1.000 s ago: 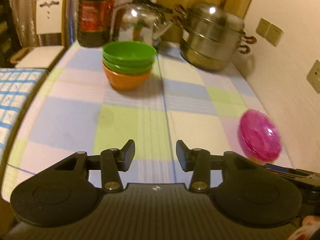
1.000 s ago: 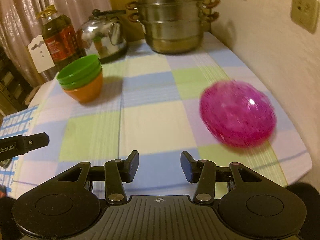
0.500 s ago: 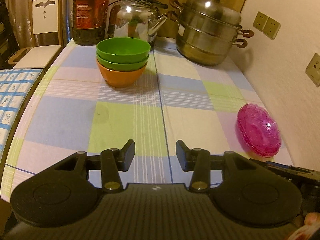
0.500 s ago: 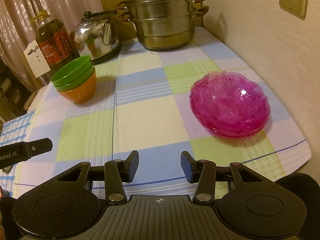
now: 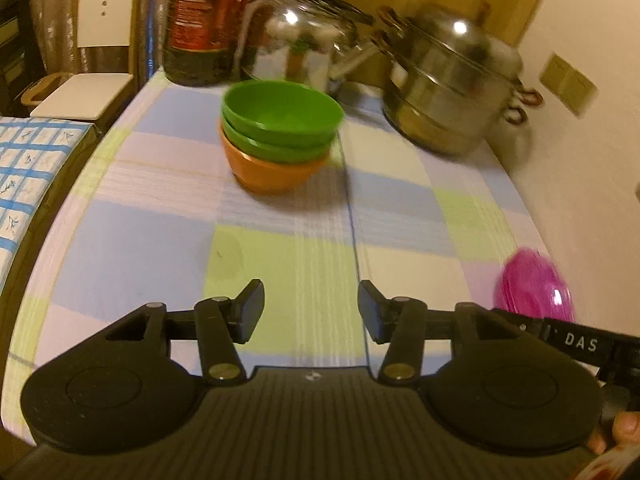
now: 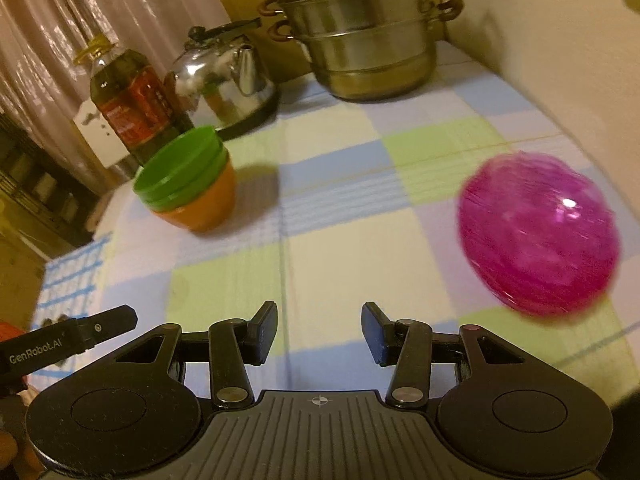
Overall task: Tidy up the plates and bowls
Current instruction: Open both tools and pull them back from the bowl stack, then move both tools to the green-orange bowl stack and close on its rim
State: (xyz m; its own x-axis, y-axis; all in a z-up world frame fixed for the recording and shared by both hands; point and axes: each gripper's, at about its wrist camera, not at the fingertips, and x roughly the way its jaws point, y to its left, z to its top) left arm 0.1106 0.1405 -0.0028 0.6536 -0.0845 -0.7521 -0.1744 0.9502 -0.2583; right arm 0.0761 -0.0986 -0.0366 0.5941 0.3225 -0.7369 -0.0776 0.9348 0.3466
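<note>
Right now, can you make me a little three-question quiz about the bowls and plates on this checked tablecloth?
1. True or false: the two green plastic bowls sit nested inside the orange plastic bowl.
2. What lies between the fingers of the left gripper?
A. a bowl
B. nothing
C. a plate
3. Fill in: the stacked see-through plates are coloured ____.

Key: 1 true; 2 B; 3 pink.

We see the left tool (image 5: 311, 307) just opening wider, empty; both views swing, blurring the pink plates (image 6: 538, 236).
</note>
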